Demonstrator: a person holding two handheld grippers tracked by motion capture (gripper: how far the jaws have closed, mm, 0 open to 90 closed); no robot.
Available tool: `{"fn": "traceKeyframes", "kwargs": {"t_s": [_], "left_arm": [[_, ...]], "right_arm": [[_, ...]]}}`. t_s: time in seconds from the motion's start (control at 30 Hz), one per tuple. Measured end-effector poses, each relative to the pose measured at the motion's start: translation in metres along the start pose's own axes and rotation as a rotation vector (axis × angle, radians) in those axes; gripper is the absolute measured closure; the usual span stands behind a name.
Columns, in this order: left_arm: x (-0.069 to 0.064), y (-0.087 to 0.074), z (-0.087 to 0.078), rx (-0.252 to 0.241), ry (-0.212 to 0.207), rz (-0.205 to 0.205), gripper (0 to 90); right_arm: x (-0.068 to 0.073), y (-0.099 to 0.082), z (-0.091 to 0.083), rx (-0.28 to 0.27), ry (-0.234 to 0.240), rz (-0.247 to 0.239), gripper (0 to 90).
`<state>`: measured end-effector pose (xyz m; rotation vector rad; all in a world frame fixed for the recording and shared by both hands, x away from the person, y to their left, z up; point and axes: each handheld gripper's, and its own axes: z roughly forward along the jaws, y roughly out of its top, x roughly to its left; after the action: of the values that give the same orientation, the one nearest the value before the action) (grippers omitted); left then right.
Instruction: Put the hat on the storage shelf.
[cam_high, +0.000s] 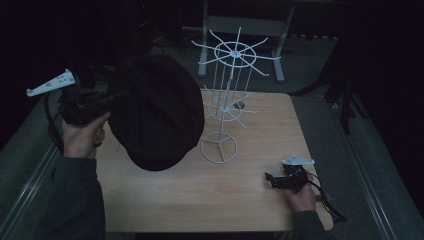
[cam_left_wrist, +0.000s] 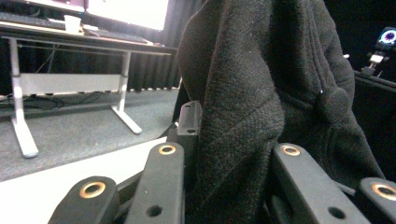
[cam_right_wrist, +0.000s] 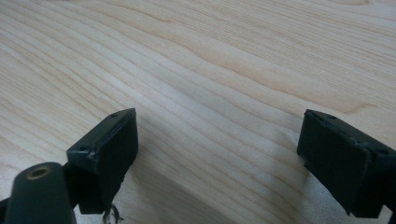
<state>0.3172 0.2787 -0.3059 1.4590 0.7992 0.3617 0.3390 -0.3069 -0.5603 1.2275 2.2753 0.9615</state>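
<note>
A black knitted hat (cam_high: 155, 110) hangs in the air over the left part of the wooden table (cam_high: 200, 200). My left gripper (cam_high: 117, 97) is shut on its edge. In the left gripper view the dark cloth (cam_left_wrist: 271, 84) is pinched between the jaws of the left gripper (cam_left_wrist: 229, 140), and it hides the far jaw's tip. A white wire hanger stand (cam_high: 227, 100) with radiating hooks stands at the table's middle, just right of the hat. My right gripper (cam_high: 270, 179) rests low at the table's right front, open, with bare wood between the jaws of the right gripper (cam_right_wrist: 217, 144).
The stand's round wire base (cam_high: 219, 148) sits close to the hat's lower edge. Behind the table a white-legged desk (cam_high: 240, 30) stands on grey carpet. The right gripper's cable (cam_high: 327, 200) trails off over the table's right front corner.
</note>
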Motion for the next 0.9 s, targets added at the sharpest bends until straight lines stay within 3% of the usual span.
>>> {"fn": "traceKeyframes", "kwargs": {"t_s": [0.2, 0.57, 0.9], "left_arm": [[0.001, 0.002, 0.001, -0.028, -0.033, -0.02, 74.7], [-0.003, 0.011, 0.008, -0.035, -0.046, -0.009, 74.6], [0.0, 0.013, 0.015, -0.039, -0.059, -0.025, 74.4]], "right_arm": [[0.0, 0.0, 0.0, 0.001, 0.0, 0.001, 12.3], [0.0, 0.0, 0.0, 0.001, 0.001, 0.002, 12.3], [0.0, 0.0, 0.0, 0.0, 0.0, 0.001, 12.3]]}}
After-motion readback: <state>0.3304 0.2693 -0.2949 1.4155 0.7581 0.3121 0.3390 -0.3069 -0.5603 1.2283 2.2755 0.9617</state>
